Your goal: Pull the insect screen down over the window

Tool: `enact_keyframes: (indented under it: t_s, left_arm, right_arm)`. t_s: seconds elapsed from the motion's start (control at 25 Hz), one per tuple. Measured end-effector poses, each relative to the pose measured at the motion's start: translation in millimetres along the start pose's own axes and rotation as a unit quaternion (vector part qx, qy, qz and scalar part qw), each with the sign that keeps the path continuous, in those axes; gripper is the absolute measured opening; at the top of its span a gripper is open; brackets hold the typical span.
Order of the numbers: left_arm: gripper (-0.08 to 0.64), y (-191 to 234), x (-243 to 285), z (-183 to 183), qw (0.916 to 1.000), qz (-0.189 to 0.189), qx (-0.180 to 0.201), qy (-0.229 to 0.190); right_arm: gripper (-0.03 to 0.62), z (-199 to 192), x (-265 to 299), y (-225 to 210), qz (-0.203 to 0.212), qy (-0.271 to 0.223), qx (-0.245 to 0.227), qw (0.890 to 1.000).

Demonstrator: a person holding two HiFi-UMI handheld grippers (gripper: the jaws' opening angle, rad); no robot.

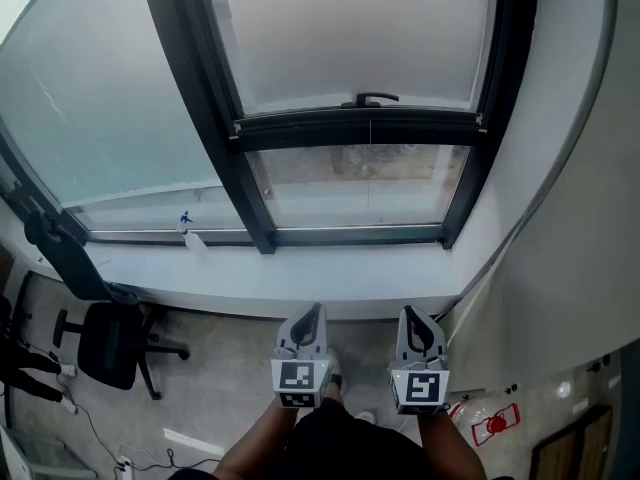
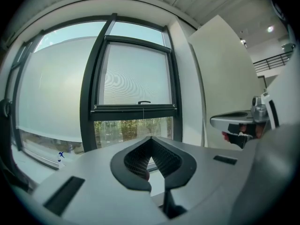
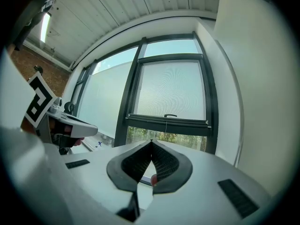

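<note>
While the left hand-held gripper (image 1: 312, 313) and right hand-held gripper (image 1: 414, 315) sit closed, empty, I'd take the light, limp insect screen (image 1: 350, 38) by its rigid handle (image 1: 371, 99) ahead.

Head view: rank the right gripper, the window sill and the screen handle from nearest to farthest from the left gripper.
1. right gripper, alongside on the right.
2. window sill, ahead, lower down.
3. screen handle, higher up beyond the sill, farthest.
</note>
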State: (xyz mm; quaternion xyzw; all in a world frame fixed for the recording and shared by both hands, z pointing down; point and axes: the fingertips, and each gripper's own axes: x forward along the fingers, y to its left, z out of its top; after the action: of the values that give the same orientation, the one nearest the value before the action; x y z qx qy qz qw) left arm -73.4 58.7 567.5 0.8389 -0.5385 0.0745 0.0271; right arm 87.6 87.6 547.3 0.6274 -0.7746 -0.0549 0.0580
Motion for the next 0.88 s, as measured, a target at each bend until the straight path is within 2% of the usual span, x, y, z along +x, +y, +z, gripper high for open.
enact_keyframes:
  t_s: [0.2,0.4,0.68,0.88]
  left_arm:
    - [0.003,-3.3,-8.8,2.9,0.9999,-0.002,-0.012,-0.002]
    - [0.003,-1.1,-11.6,-0.9,1.0,0.004,-0.003,0.001]
    - [0.003,-9.1,-9.0,-2.1,1.0,-0.006,0.001,0.005]
    - [0.003,-10.8,-5.6,-3.2,0.9999,-0.009,0.013,0.006]
  right_arm:
    - [0.005,0.1,-6.3,3.0,-0.004,-0.001,-0.004,1.0]
    - [0.005,-2.8,-9.6,5.1,-0.004,0.003,-0.006,1.0]
    - [0.005,-3.3,-9.3,5.1,0.0,-0.005,-0.002,1.0]
    - [0.005,2.5,-8.8,7.8,0.006,-0.023,-0.002,1.0]
